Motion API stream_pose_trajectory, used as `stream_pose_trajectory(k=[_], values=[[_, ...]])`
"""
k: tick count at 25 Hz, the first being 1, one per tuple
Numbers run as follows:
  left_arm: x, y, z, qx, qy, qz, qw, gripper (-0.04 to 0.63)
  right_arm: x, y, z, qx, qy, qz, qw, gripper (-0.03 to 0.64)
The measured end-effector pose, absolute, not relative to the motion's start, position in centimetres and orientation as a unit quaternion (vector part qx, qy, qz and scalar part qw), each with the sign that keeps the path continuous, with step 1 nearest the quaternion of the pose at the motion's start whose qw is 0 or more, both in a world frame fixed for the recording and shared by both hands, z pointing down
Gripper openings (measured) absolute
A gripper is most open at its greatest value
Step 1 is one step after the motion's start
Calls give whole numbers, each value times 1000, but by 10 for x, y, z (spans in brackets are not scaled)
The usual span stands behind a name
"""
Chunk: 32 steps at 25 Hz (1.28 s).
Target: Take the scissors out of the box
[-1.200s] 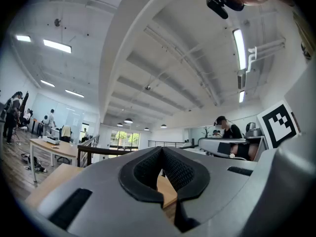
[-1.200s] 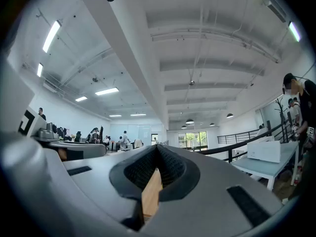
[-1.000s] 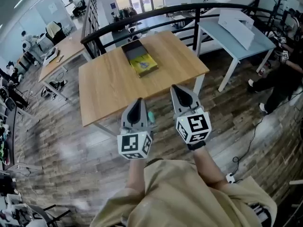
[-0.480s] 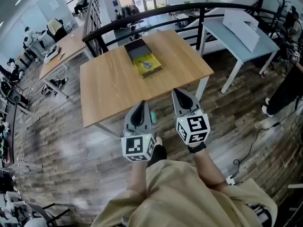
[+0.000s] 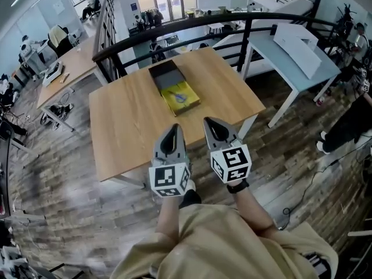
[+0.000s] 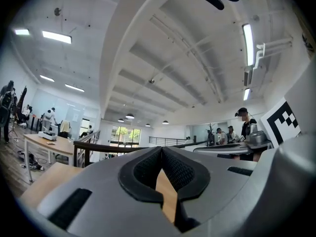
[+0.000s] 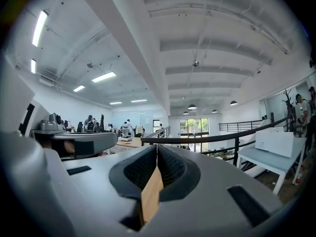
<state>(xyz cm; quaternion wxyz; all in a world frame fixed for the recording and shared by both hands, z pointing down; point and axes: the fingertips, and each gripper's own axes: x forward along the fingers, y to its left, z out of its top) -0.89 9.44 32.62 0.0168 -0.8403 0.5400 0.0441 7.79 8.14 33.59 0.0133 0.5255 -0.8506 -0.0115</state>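
In the head view a flat dark box (image 5: 163,74) lies open at the far middle of the wooden table (image 5: 128,121). A yellow card (image 5: 181,96) with a small bluish shape on it rests against the box's near end; I cannot make out scissors. My left gripper (image 5: 172,130) and right gripper (image 5: 210,122) are held side by side over the table's near edge, well short of the box. Both point level at it. In the left gripper view (image 6: 161,149) and the right gripper view (image 7: 156,147) the dark pads meet at the tips with nothing between them.
A black railing (image 5: 192,22) runs behind the table. At the right stands a grey-blue table (image 5: 290,57) bearing a white box (image 5: 297,39), with a person (image 5: 354,112) beside it. Desks (image 5: 64,68) with people are at the far left. The floor is wood planks.
Both grippers have moved forward from over the floor to the table's near edge. The table and box now sit closer in the head view. Both stayed shut.
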Motion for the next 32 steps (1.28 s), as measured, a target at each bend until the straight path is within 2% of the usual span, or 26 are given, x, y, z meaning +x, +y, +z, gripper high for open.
stream_pose_trajectory(k=[18, 26, 32], values=[[-76, -110, 334, -857, 513, 50, 4, 11, 7, -117, 354, 529, -848, -3, 33, 14], [-77, -184, 367, -855, 518, 27, -23, 11, -2, -193, 389, 510, -857, 10, 73, 14], [-80, -248, 411, -852, 520, -1, -69, 11, -1, -259, 421, 499, -859, 41, 105, 14]])
